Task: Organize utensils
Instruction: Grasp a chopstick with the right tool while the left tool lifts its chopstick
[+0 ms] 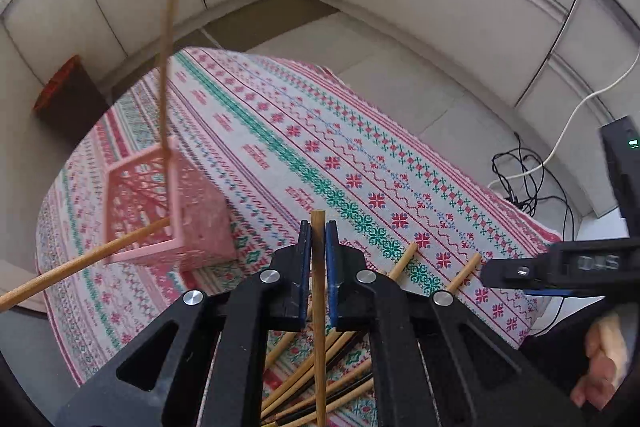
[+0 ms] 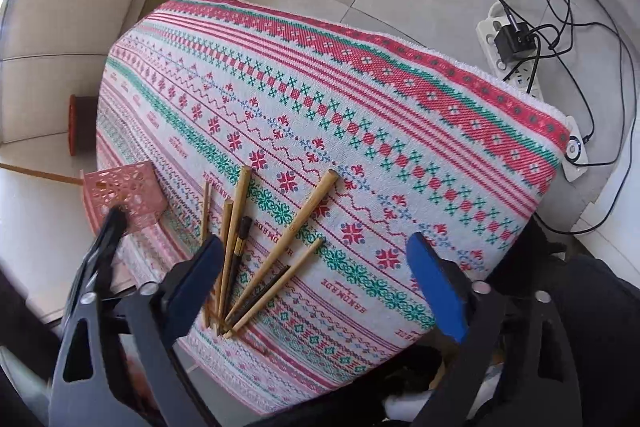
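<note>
one light wooden chopstick (image 1: pixel 319 267) clamped in left gripper (image 1: pixel 318 239); right gripper (image 2: pixel 316 279) fingers apart. tip it upright over pink lattice plastic holder (image 1: pixel 168 203), probably two sticks inside already.

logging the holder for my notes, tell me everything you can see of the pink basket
The pink basket is a small square holder, apparently plastic, with lattice-cut walls and an open top. It stands on the patterned tablecloth near the table's edge, left of the loose chopstick pile. Two wooden chopsticks already stand in it, leaning outward over its rim. Neither tool touches it.
</note>
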